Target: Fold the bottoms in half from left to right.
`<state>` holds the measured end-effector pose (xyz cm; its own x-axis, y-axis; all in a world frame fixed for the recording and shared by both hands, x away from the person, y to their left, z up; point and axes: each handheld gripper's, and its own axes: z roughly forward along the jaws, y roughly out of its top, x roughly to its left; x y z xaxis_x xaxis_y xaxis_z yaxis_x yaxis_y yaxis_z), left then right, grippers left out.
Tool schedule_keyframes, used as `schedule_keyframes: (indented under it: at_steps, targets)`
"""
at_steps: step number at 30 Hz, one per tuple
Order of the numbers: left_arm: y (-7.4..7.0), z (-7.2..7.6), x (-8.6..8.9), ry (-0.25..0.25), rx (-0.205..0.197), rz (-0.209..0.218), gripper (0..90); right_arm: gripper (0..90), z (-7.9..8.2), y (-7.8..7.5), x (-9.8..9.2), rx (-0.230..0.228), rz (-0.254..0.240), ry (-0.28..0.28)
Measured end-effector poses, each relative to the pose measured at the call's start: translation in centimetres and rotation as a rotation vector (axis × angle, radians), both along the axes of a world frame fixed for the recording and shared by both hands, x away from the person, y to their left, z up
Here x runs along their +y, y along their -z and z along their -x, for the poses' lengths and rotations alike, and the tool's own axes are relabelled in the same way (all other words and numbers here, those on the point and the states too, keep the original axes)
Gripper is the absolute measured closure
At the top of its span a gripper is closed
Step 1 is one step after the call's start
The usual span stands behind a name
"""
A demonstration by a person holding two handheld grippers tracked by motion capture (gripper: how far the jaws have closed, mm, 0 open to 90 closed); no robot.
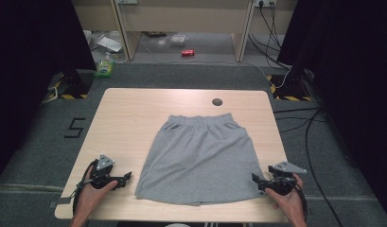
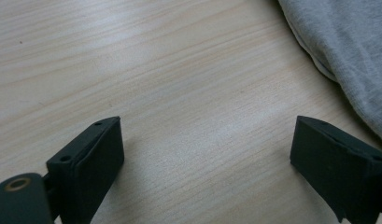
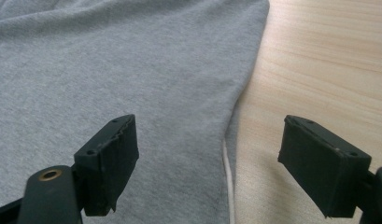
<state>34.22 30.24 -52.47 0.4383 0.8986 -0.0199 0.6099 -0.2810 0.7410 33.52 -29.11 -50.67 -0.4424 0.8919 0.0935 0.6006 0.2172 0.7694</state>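
Note:
A grey skirt (image 1: 198, 156) lies flat in the middle of the wooden table (image 1: 129, 113), waistband at the far end. My left gripper (image 1: 127, 177) rests on the table just left of the hem's near left corner, open, with bare wood between its jaws. In the left gripper view the skirt's edge (image 2: 347, 51) lies at the upper right, past the gripper (image 2: 205, 163). My right gripper (image 1: 255, 178) sits at the near right corner of the skirt, open. In the right gripper view the gripper (image 3: 207, 172) straddles the skirt's side edge (image 3: 132, 79), not pressing on it.
A small dark round disc (image 1: 217, 101) sits near the table's far edge. Beyond the table the floor holds a red can (image 1: 188, 53), a green bottle (image 1: 105, 66) and cables (image 1: 295, 118) at the right. Black curtains flank both sides.

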Motion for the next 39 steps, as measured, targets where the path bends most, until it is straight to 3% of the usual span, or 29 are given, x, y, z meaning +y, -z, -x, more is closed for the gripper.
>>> schedule_keyframes:
  at_steps: [12,13,20,29,39]
  targets:
    - [0.0,-0.3,0.0,0.016,-0.001,0.014,11.2,20.2,0.0,-0.2,0.2,-0.006,0.001,-0.002]
    - [-0.1,-0.6,-0.3,0.023,-0.008,0.024,15.5,20.2,0.0,-0.2,0.3,-0.010,0.007,-0.001]
    - [-0.5,-1.6,-1.1,0.062,0.008,0.080,15.0,20.4,0.0,-0.4,0.5,-0.022,0.016,-0.010]
    - [-1.7,-5.1,-1.2,0.067,0.020,0.128,15.2,21.0,0.0,-0.6,1.1,-0.034,0.024,-0.035]
    - [-2.7,-10.1,-3.4,0.103,0.023,0.153,17.7,21.1,0.0,-0.5,1.1,-0.032,0.016,-0.037]
